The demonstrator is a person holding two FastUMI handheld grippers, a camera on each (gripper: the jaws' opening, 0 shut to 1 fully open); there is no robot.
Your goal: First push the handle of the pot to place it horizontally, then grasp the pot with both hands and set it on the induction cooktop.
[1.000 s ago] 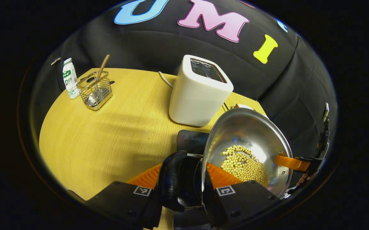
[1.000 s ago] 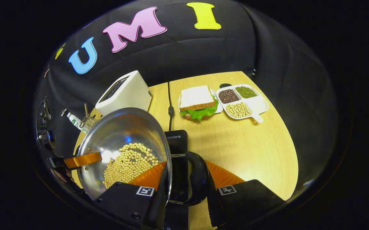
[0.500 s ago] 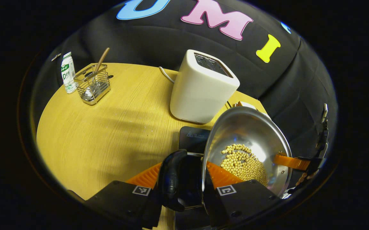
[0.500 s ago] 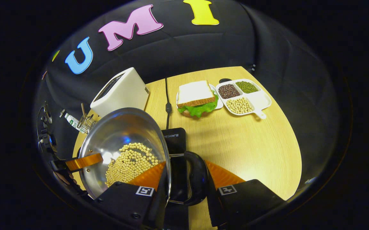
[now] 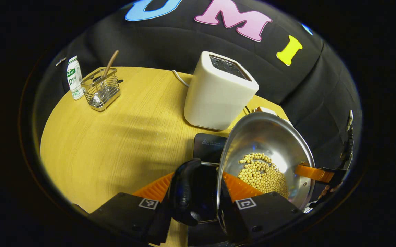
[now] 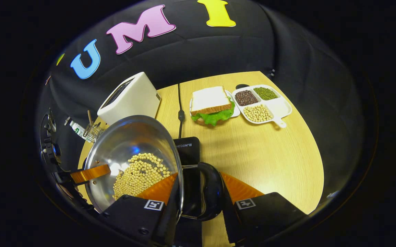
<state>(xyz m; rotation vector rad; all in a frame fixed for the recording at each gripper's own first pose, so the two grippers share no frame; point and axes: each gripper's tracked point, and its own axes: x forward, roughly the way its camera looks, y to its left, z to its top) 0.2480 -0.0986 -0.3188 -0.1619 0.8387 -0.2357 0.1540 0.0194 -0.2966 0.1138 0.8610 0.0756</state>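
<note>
Wooden table [image 5: 115, 144] below; pot [image 5: 270, 144] with beans above induction cooktop [image 6: 187, 151], cooktop mostly hidden. Left claw [image 5: 196, 192] clamps one black handle [image 5: 184, 192], right claw [image 6: 198, 193] clamps other handle [image 6: 211, 192].

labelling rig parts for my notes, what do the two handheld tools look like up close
Each tool, left and right, has two blocky black housings at the bottom of its own view, each bearing a small square black-and-white marker. Ribbed pads line the inner faces of the fingers. The right tool also appears far off in the left gripper view as a dark frame.
</note>
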